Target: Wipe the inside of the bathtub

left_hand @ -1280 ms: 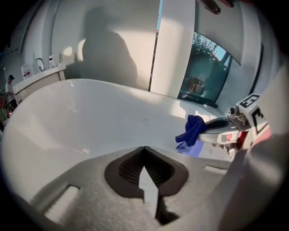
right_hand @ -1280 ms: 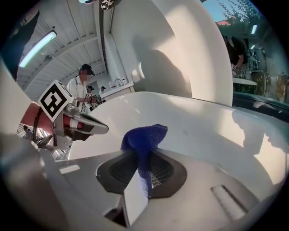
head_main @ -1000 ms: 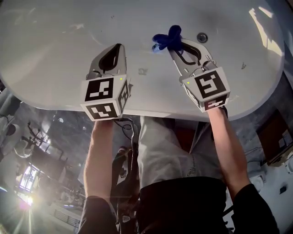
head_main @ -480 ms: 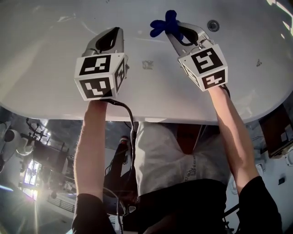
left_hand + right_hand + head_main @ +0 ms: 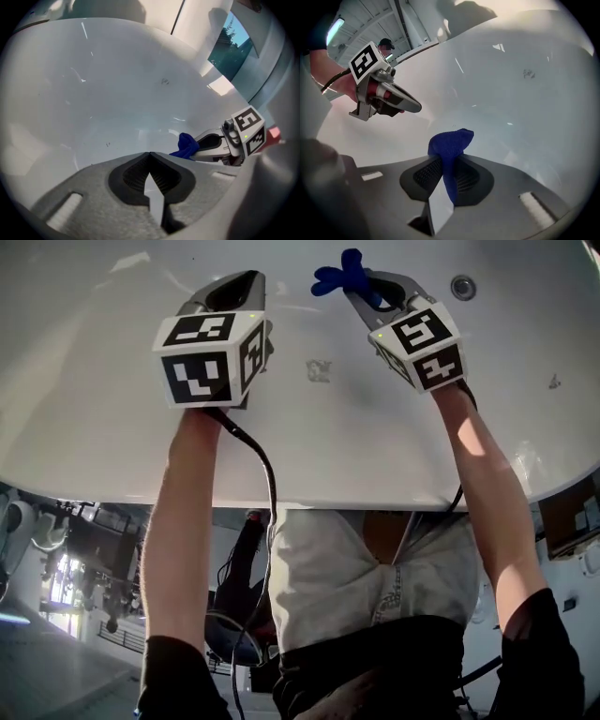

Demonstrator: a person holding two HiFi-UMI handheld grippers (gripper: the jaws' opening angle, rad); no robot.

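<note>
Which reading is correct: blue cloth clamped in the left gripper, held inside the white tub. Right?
Not quite. The blue cloth is clamped in the right gripper, not the left. The right gripper view shows it pinched between that gripper's fingers. The left gripper is shut on nothing. Both are inside the white tub.

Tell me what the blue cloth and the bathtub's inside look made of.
The blue cloth looks like soft fabric, probably microfibre or terry: it has a matte, nubby surface and folds limply. The bathtub is a hard, glossy white shell, acrylic or enamel, I cannot tell which: it is smooth, with sharp light reflections.
</note>
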